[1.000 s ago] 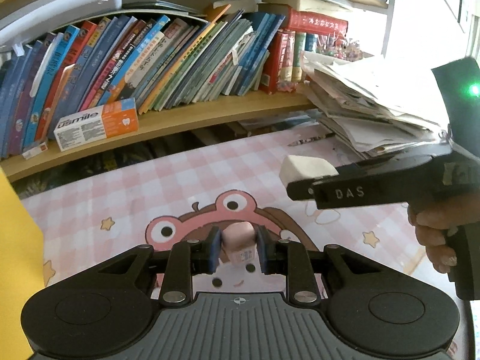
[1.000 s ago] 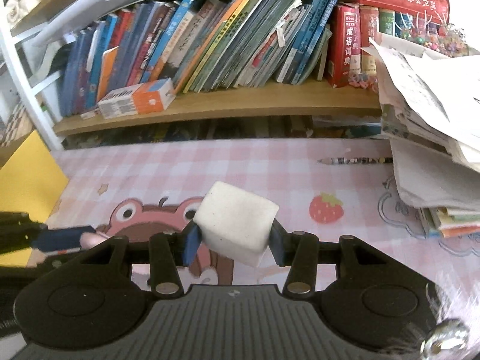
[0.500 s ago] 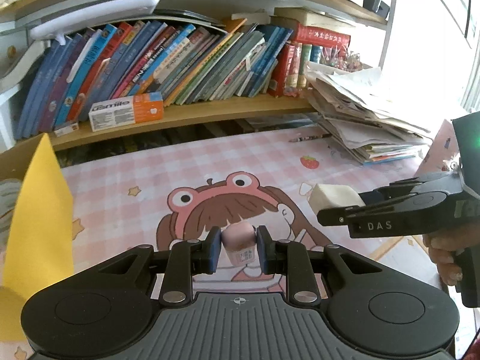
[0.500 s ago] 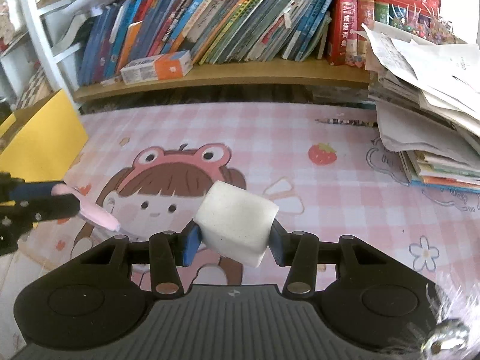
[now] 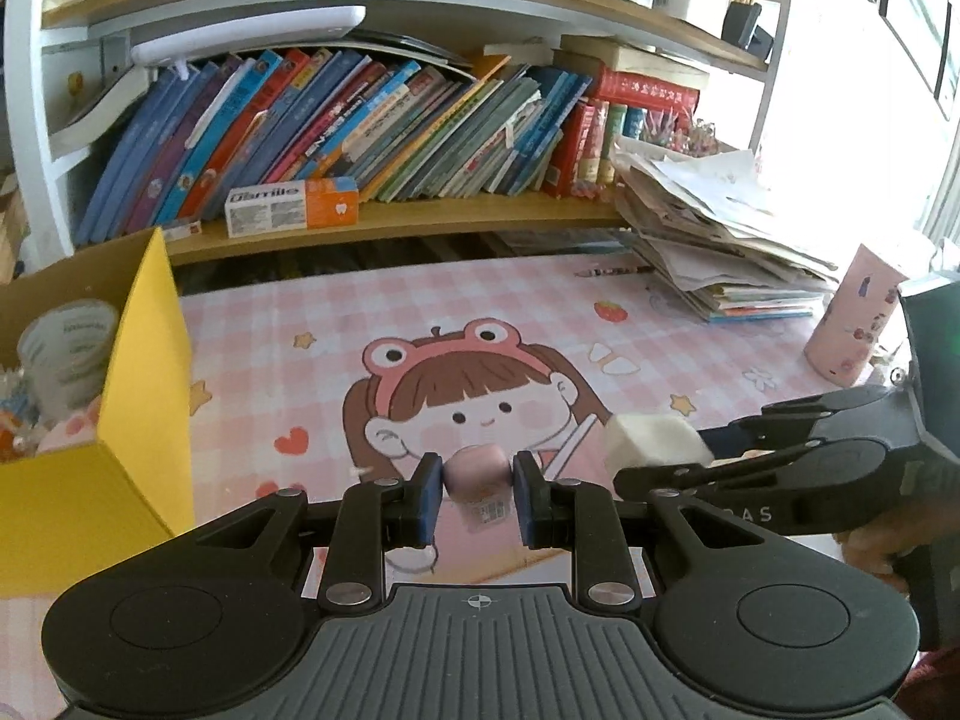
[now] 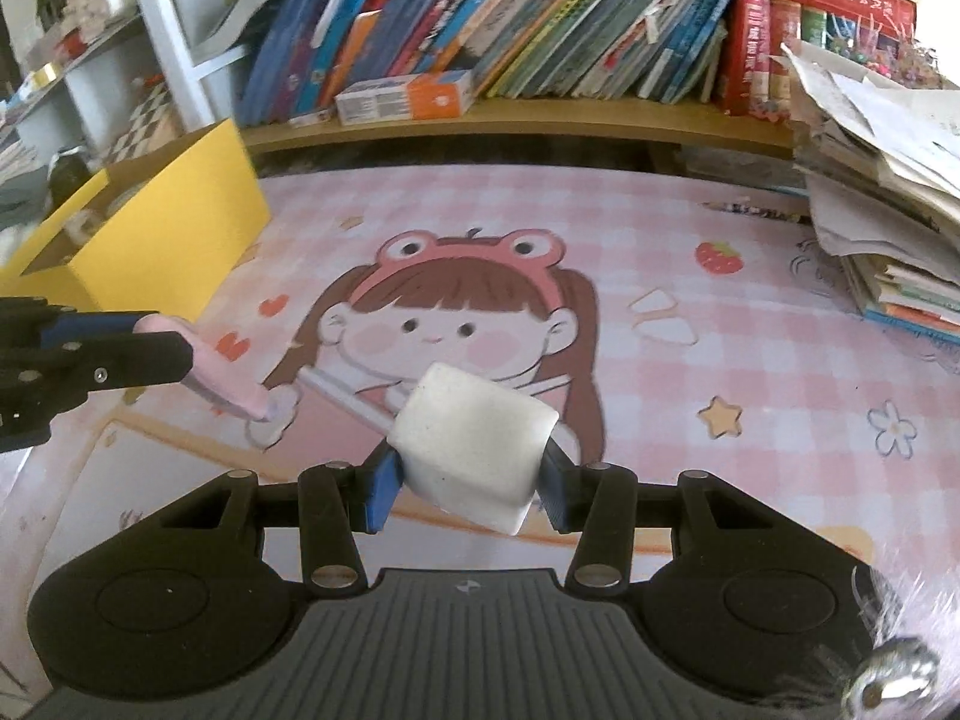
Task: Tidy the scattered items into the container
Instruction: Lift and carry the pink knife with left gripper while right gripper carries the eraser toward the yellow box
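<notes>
Left gripper (image 5: pixel 474 489): pads are clamping tight on a little pink eraser (image 5: pixel 477 474), which is sticking out forward and down past the tips, up in the air over the mat.
Right gripper (image 6: pixel 465 483): squeezing a chunky white block (image 6: pixel 474 441), tilted a bit, one corner hanging below the pads. It's also up off the desk.
How they're sitting: side by side, both angling down at the desk; the right one is showing at the right edge of the left view with a hand (image 5: pixel 879 546) wrapped round its grip.
Mat (image 6: pixel 750 360): pink checked thing with a cartoon girl in a frog headband, lying right under both grippers.
Yellow box (image 5: pixel 141 396): standing open at the left edge of the mat, already holding a pale cup and other bits I can't make out.
Further out: pink cup (image 5: pixel 855 315) on the right, messy paper pile (image 5: pixel 720 240) behind it, pencil (image 5: pixel 612 270) lying by the pile, leaning books (image 5: pixel 360 126) on the shelf at the back.
</notes>
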`<action>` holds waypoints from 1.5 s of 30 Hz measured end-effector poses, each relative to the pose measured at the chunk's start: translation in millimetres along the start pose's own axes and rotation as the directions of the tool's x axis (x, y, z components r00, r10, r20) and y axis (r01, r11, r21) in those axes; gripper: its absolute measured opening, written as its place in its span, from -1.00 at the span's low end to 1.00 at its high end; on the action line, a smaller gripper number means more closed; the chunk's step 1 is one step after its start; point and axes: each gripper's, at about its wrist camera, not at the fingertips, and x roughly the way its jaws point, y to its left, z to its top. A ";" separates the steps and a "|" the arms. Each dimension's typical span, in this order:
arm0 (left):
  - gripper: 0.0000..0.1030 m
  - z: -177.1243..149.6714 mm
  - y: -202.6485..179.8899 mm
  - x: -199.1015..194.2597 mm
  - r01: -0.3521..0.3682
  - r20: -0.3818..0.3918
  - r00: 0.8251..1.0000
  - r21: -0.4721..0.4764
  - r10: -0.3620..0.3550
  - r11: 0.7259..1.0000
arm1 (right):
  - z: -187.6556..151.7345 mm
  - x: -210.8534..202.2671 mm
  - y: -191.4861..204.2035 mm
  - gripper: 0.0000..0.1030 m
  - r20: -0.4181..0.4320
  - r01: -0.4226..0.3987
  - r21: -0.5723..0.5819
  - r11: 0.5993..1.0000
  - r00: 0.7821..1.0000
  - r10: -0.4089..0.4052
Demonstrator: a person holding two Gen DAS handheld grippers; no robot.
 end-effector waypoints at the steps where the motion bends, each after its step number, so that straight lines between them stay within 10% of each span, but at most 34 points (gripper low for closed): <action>1: -0.54 -2.1 0.9 -2.7 0.004 -0.001 1.000 -0.003 -0.004 1.000 | -1.9 -1.3 2.9 -0.14 -0.003 -0.001 0.000 1.000 1.000 0.001; 45: -0.54 -92.7 176.1 -156.4 0.071 0.050 0.996 -0.009 -0.071 0.997 | -46.8 10.5 273.6 -0.13 -0.055 0.029 -0.136 0.990 0.998 -0.037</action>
